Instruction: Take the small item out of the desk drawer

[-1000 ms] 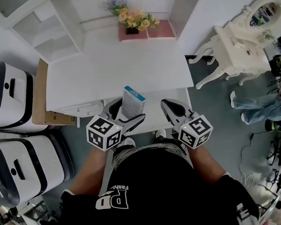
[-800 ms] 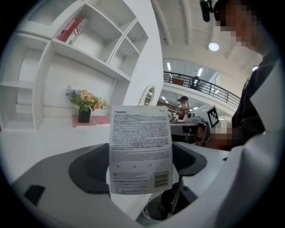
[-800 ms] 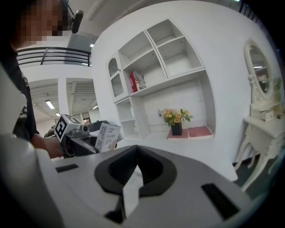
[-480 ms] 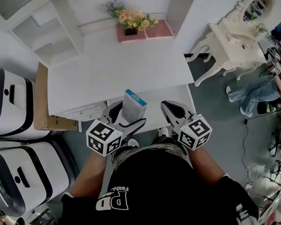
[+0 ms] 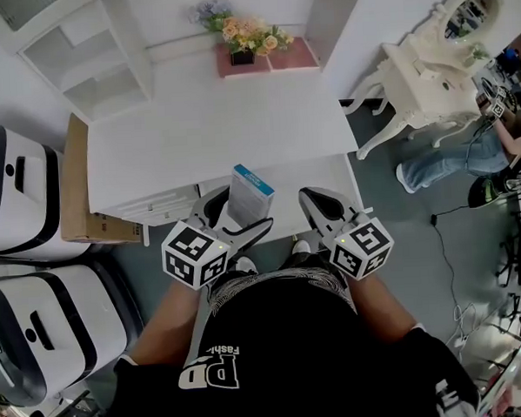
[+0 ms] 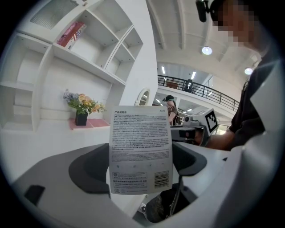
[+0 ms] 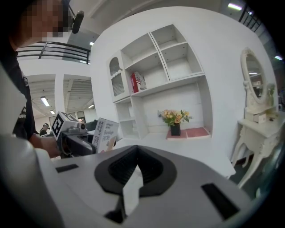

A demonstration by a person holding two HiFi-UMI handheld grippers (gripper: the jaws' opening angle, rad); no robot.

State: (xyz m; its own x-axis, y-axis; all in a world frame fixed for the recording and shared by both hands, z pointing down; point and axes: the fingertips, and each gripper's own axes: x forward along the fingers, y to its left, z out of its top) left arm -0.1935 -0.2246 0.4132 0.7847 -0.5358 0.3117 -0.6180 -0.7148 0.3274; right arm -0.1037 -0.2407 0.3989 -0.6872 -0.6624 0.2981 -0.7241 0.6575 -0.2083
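Observation:
A small white box with a blue top [image 5: 249,193] stands upright between the jaws of my left gripper [image 5: 243,216], which is shut on it just in front of the white desk [image 5: 213,127]. In the left gripper view the box's printed back with a barcode [image 6: 140,147] fills the space between the jaws. My right gripper [image 5: 324,209] hangs level beside it, to the right, shut with nothing in it. From the right gripper view, the box [image 7: 105,133] and the left gripper [image 7: 73,133] are seen at the left. The drawer itself is hidden by the grippers and my body.
A flower pot on a pink mat [image 5: 250,40] sits at the desk's back, under white shelves [image 5: 87,55]. Two white machines [image 5: 20,181] and a cardboard box [image 5: 77,191] stand left. A white dressing table [image 5: 432,72] and a person's legs [image 5: 450,163] are at the right.
Both grippers and the held box have stayed almost still. The person at the right has moved along the floor near the dressing table.

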